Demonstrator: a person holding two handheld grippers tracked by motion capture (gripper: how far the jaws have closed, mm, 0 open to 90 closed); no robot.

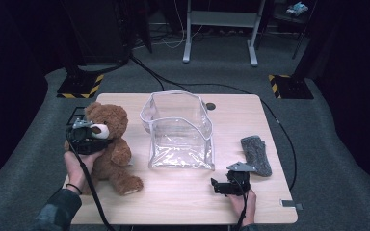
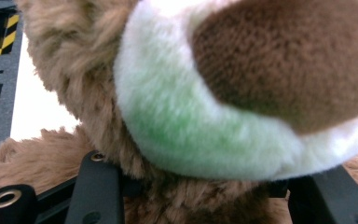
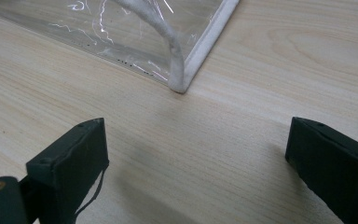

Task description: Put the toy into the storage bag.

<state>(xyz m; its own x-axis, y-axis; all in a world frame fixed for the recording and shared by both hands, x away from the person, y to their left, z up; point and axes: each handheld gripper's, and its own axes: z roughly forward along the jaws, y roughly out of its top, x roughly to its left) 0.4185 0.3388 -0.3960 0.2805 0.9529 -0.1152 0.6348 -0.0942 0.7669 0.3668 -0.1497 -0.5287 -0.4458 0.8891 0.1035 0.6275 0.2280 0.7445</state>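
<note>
A brown teddy bear (image 1: 112,155) sits upright at the table's left side. My left gripper (image 1: 95,136) is pressed against its face and neck. In the left gripper view the white muzzle and brown nose of the bear (image 2: 205,93) loom just above, and the jaws of the left gripper (image 2: 205,198) stand wide apart with the fur of the neck between them. My right gripper (image 1: 216,186) rests low near the front edge and points left. It is open (image 3: 196,163) over bare wood, a short way from a corner of the clear plastic bag (image 3: 135,32).
The clear bag (image 1: 180,130) stands open in the middle of the wooden table (image 1: 183,202). A grey woolly piece (image 1: 256,153) lies at the right, just beyond my right gripper. Cables run over the carpet behind, near a desk frame (image 1: 220,29).
</note>
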